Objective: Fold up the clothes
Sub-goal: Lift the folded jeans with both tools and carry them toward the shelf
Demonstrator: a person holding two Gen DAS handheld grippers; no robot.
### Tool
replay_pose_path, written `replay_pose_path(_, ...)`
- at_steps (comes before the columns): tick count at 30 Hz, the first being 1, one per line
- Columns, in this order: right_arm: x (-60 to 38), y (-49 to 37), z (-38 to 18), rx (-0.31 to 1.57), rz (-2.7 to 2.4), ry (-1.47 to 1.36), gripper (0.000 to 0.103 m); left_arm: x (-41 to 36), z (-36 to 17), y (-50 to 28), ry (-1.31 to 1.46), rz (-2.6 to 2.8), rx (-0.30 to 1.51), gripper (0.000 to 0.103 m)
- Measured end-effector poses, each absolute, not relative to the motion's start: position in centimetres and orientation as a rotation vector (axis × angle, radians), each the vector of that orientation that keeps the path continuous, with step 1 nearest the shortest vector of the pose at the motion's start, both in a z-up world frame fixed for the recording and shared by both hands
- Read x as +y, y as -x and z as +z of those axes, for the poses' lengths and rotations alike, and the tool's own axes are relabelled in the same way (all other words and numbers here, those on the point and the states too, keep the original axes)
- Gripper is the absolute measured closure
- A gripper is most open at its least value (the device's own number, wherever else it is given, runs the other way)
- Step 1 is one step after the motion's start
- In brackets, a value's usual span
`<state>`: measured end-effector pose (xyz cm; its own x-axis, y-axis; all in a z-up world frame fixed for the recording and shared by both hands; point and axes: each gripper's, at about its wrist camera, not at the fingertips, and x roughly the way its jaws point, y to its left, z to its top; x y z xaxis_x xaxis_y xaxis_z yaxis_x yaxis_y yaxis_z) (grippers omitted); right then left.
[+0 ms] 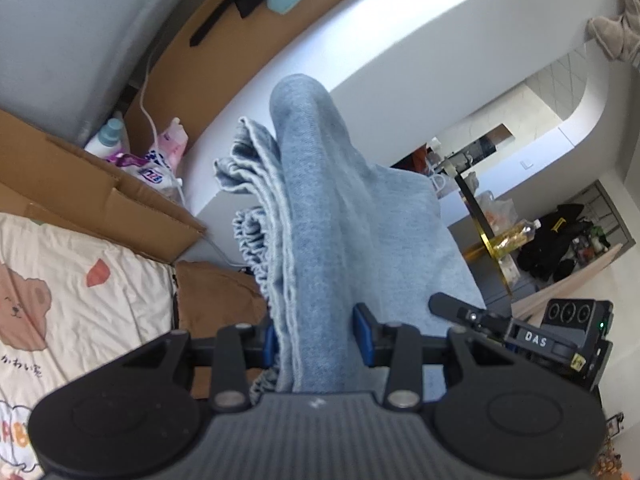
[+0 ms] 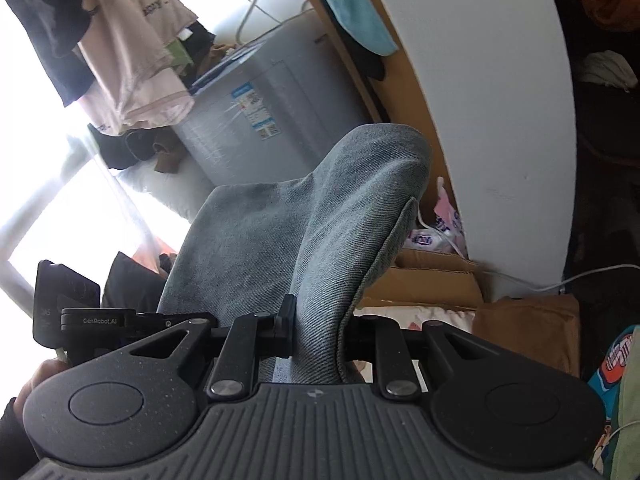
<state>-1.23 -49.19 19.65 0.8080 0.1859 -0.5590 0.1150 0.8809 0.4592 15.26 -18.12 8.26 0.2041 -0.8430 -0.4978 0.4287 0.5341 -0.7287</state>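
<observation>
While both grippers clamp it, the blue-grey garment [image 1: 320, 208] hangs lifted off the bed [image 1: 72, 280].
Left gripper [image 1: 320, 336] fingers pinch bunched folds; right gripper [image 2: 316, 328] fingers grip another fold.

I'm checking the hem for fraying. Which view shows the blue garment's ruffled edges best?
The left wrist view: the garment shows its layered, ruffled edges on the left side, clamped in the left gripper. The right wrist view shows only smooth folded cloth in the right gripper.
</observation>
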Motion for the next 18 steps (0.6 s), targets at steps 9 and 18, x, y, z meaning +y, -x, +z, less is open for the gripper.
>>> replay_pose_path(9, -54.7, 1.1, 15.4, 0.653, 0.009, -0.527, 0.083, -23.1, 3.6, -17.0, 0.499, -0.975, 1.043, 0.063)
replay_pose_path(18, -60.1, 1.9, 10.4, 0.669, -0.053, -0.541, 0.083, -28.6, -1.5, -18.2, 0.490, -1.012, 1.073, 0.063)
